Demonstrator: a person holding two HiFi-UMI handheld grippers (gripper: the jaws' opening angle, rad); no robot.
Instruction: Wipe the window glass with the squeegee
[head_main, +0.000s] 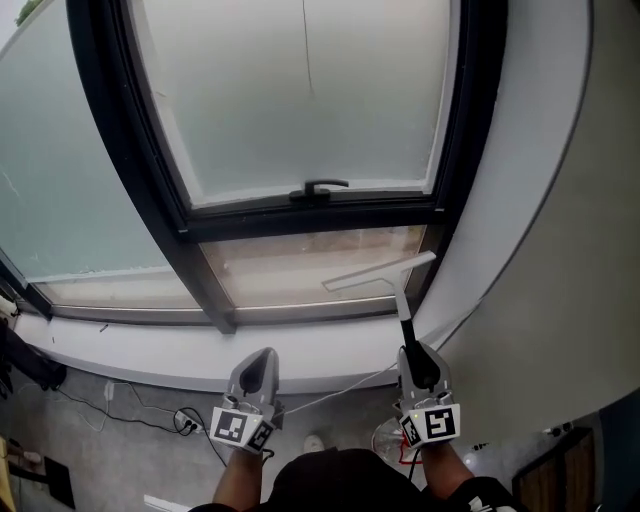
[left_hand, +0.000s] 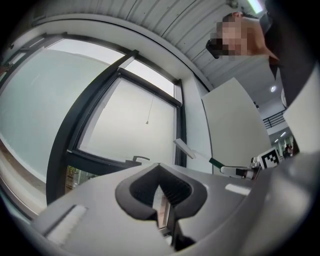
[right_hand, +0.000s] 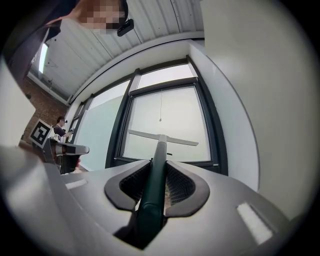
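The squeegee has a white blade (head_main: 380, 273) and a dark green handle (head_main: 408, 330). My right gripper (head_main: 410, 352) is shut on that handle, low at the right. The blade is tilted, up at its right end, in front of the small lower pane (head_main: 300, 268) near the dark frame's right post; whether it touches the glass I cannot tell. In the right gripper view the handle (right_hand: 152, 185) runs between the jaws of my right gripper (right_hand: 155, 175) to the blade (right_hand: 162, 137). My left gripper (head_main: 262, 355) (left_hand: 161, 185) is shut on nothing, left of the squeegee (left_hand: 184, 148). The frosted upper pane (head_main: 300, 90) is above.
A black window handle (head_main: 318, 188) sits on the frame under the upper pane. A white sill (head_main: 160, 350) runs below the window. A white wall (head_main: 560, 250) closes the right side. Cables and a power strip (head_main: 185, 422) lie on the floor at the left.
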